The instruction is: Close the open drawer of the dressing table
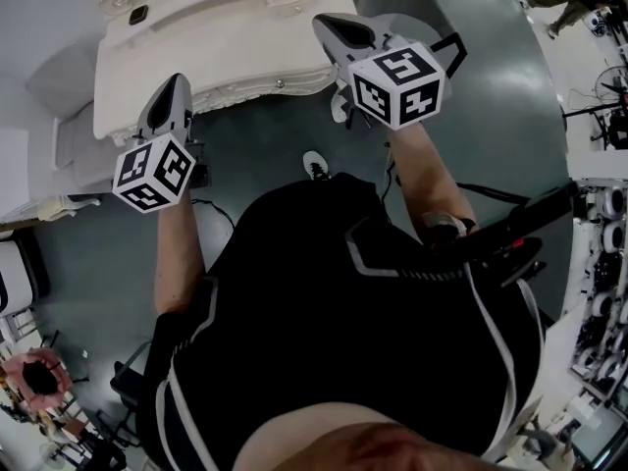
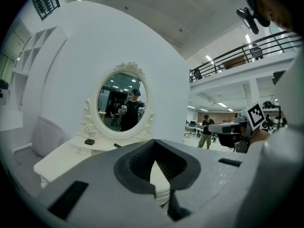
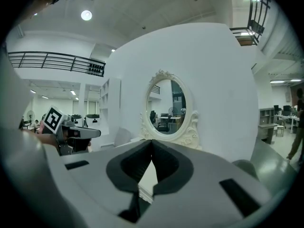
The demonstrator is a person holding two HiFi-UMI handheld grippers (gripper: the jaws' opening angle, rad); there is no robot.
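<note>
The white dressing table point(image 1: 157, 57) stands ahead of me at the top of the head view, with a carved front edge and a small knob point(image 1: 280, 84). Whether its drawer is open I cannot tell from here. Its oval mirror point(image 2: 121, 101) shows in both gripper views point(image 3: 166, 107). My left gripper point(image 1: 177, 81) hangs over the table's front left part, jaws closed together with nothing between them point(image 2: 154, 141). My right gripper point(image 1: 329, 23) is held over the table's right end, likewise shut and empty point(image 3: 151, 141). Neither touches the table.
Small dark items point(image 1: 138, 14) lie on the tabletop. A grey padded seat point(image 2: 45, 134) stands left of the table. My shoe point(image 1: 316, 165) and cables are on the dark floor. Equipment racks point(image 1: 603, 263) line the right; a person point(image 2: 207, 131) stands far off.
</note>
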